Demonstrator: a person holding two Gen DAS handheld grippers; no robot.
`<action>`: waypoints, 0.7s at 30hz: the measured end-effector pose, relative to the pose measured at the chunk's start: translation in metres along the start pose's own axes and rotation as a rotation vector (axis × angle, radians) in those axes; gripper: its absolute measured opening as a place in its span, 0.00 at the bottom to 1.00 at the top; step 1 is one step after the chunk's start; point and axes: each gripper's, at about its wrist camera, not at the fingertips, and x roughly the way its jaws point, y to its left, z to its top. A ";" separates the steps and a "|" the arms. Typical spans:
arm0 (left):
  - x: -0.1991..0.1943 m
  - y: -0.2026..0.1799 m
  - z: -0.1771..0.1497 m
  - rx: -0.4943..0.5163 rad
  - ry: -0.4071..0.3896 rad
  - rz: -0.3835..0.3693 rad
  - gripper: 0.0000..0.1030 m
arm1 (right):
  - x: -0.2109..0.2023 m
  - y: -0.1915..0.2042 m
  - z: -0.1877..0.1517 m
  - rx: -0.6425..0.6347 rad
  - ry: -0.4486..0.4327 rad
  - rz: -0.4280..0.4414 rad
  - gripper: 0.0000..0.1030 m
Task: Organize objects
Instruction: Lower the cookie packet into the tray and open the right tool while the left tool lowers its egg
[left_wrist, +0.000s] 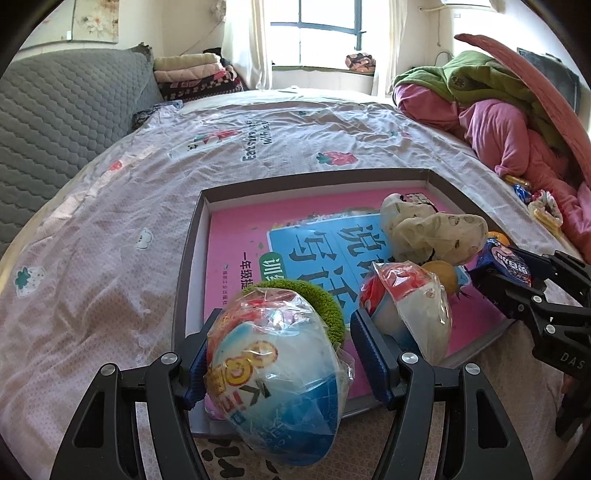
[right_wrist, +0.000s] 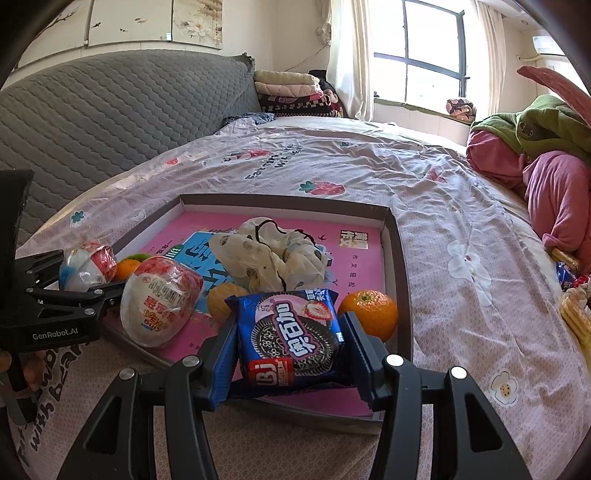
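Observation:
My left gripper (left_wrist: 284, 332) is shut on a plastic-wrapped blue and white toy egg (left_wrist: 273, 376), held over the near left corner of a shallow grey tray (left_wrist: 314, 181). A pink book lines the tray. My right gripper (right_wrist: 291, 325) is shut on a blue cookie pack (right_wrist: 291, 332) above the tray's (right_wrist: 288, 201) near edge. In the tray lie a red and white wrapped egg (right_wrist: 162, 302), a crumpled white cloth (right_wrist: 273, 251), oranges (right_wrist: 369, 314) and a fuzzy green ring (left_wrist: 317, 295). In the left wrist view the right gripper (left_wrist: 498, 273) and its pack show at the right.
The tray rests on a bed with a pink strawberry-print sheet (left_wrist: 258, 140). A grey quilted headboard (right_wrist: 110, 122) stands on the left. Pink and green clothes (left_wrist: 498, 110) are piled on the right, with loose snack packs (right_wrist: 572, 314) beside them. Folded blankets (right_wrist: 291, 88) lie at the back.

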 end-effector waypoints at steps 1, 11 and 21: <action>0.000 0.000 0.000 -0.003 0.001 -0.001 0.68 | 0.000 0.000 0.000 -0.001 0.000 -0.001 0.53; 0.002 0.006 0.001 -0.024 0.014 -0.001 0.68 | 0.001 0.000 0.000 0.001 0.004 -0.002 0.53; -0.007 0.008 0.005 -0.036 -0.006 -0.001 0.68 | -0.004 0.000 0.002 0.009 -0.010 0.011 0.58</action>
